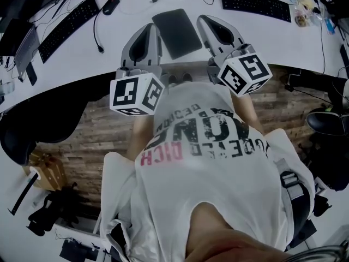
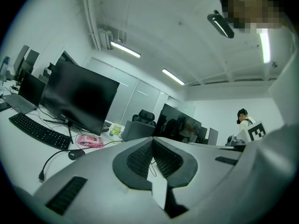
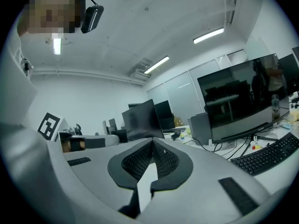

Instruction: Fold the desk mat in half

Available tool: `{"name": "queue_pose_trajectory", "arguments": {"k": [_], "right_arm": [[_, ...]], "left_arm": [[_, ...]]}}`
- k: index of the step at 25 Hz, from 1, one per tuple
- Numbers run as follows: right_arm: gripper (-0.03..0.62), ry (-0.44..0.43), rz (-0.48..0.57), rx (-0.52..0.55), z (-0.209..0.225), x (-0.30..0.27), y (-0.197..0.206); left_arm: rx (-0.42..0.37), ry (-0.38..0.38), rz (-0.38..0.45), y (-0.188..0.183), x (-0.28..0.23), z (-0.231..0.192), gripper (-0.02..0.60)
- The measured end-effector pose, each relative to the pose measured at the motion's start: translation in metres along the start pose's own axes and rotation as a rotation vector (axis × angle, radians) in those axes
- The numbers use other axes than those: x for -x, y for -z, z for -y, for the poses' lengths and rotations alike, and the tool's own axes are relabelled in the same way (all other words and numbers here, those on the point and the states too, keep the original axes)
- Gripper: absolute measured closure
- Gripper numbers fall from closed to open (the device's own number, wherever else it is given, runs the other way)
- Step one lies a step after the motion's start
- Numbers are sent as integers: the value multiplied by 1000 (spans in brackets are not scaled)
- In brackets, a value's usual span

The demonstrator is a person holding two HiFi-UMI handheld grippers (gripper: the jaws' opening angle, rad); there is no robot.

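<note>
Head view: desk mat lies flat at upper centre, between left gripper and right gripper. Both jaws pressed together, empty. Mat judged thin, limp, light; pinch near-edge corners.

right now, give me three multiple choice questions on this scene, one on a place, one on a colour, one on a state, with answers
1. In the head view, where does the desk mat lie?
A between the left gripper and the right gripper
B on the floor
C on top of a keyboard

2. What colour is the desk mat?
A pink
B white
C dark grey

3. How do the left gripper's jaws stand?
A wide apart
B together, nothing between them
C clamped on the mat

Answers: 1 A, it shows on the desk between both tips; 2 C, dark against the white top; 3 B, its pads meet.
</note>
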State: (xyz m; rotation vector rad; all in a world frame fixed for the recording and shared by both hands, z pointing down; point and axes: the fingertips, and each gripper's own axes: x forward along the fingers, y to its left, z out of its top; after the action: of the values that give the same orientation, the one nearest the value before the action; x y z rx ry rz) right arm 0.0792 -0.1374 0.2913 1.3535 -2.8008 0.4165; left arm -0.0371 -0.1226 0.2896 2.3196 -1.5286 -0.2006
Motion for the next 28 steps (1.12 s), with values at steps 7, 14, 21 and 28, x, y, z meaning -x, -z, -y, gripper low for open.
{"name": "queue_pose_trajectory", "arguments": {"k": [7, 14, 21, 28], "right_arm": [[595, 5, 1, 1, 4, -4, -2], [595, 10, -3, -3, 8, -8, -1], [595, 9, -8, -5, 9, -13, -1], [595, 5, -13, -6, 10, -18, 1]], "left_arm": [[5, -6, 1, -1, -4, -5, 579], [12, -7, 4, -2, -7, -8, 579], [20, -14, 0, -2, -10, -12, 579], [25, -21, -4, 0, -13, -16, 580]]}}
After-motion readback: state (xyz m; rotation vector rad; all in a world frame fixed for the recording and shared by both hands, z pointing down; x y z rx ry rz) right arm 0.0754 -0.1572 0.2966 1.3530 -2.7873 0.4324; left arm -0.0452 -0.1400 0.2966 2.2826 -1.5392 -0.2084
